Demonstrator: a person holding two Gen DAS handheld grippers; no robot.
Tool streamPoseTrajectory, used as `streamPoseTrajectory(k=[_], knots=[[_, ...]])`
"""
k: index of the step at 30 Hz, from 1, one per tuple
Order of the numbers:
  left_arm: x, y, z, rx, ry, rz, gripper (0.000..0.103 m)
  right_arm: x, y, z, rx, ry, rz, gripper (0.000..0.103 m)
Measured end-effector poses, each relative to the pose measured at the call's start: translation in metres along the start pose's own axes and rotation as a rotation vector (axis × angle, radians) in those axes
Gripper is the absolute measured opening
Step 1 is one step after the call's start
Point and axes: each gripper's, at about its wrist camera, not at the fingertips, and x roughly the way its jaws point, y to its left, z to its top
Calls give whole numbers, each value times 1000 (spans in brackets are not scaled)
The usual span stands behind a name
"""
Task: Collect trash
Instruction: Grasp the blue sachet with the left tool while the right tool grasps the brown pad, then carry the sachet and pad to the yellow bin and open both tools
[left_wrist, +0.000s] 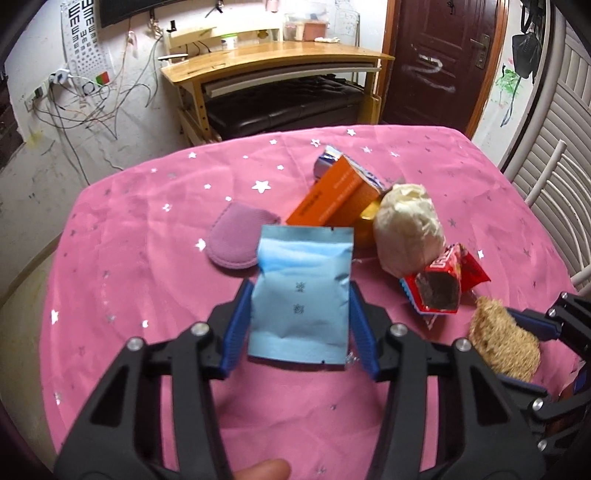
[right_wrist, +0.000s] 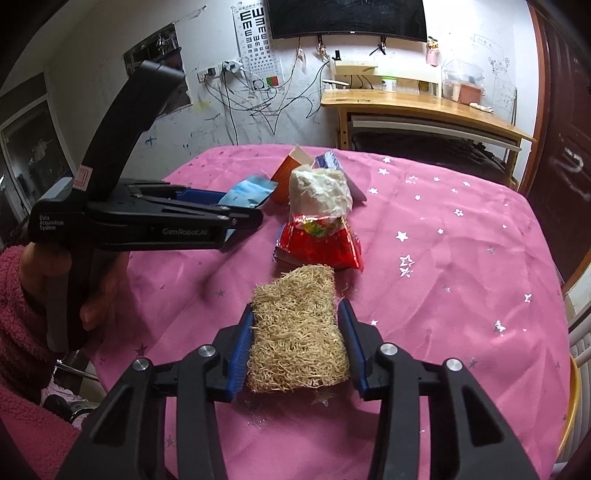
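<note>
In the left wrist view, our left gripper (left_wrist: 299, 325) pinches the light blue foil sachet (left_wrist: 301, 291) just above the pink tablecloth (left_wrist: 129, 258); its slick edges could slip free. In the right wrist view, our right gripper (right_wrist: 297, 341) squeezes the loofah scrubber (right_wrist: 297, 332) by its sides; being springy, it may pop out.

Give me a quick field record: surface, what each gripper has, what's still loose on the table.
surface: table with pink star cloth
left gripper: jaws at both edges of blue pouch
right gripper: jaws at both sides of straw pad
loose: orange box, white bag, red wrapper, purple pad
half hidden: yellow thing under box, blue-white packet behind it
bin: none in view
</note>
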Motion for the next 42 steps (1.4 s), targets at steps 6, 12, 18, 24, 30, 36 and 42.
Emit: streamPoseTrajectory(k=[6,12,18,24,30,36,42], knots=[[-20,1,1,-15,-30,11,48,-18,-6,0,10,-40,-3,39],[-44,-13,5,1,-78,13,48,-41,-19,3,35,-92,-27,39],[-61,-40,13,41,-118,-2,48,-68,-40,0,61,-144,-65,39],[-63,-69,22,90,-127,0,48,-95,-64,-5,95,-191,-112,39],[-62,-97,30,123,-132,-13,48,-116,-91,-8,138,-235,-156,39],[-62,-131,38,168,-141,-51,48,-131,-118,-14,187,-271,-190,39],[-58,-167,46,215,-136,-96,48,-139,-146,-23,242,-288,-220,39]])
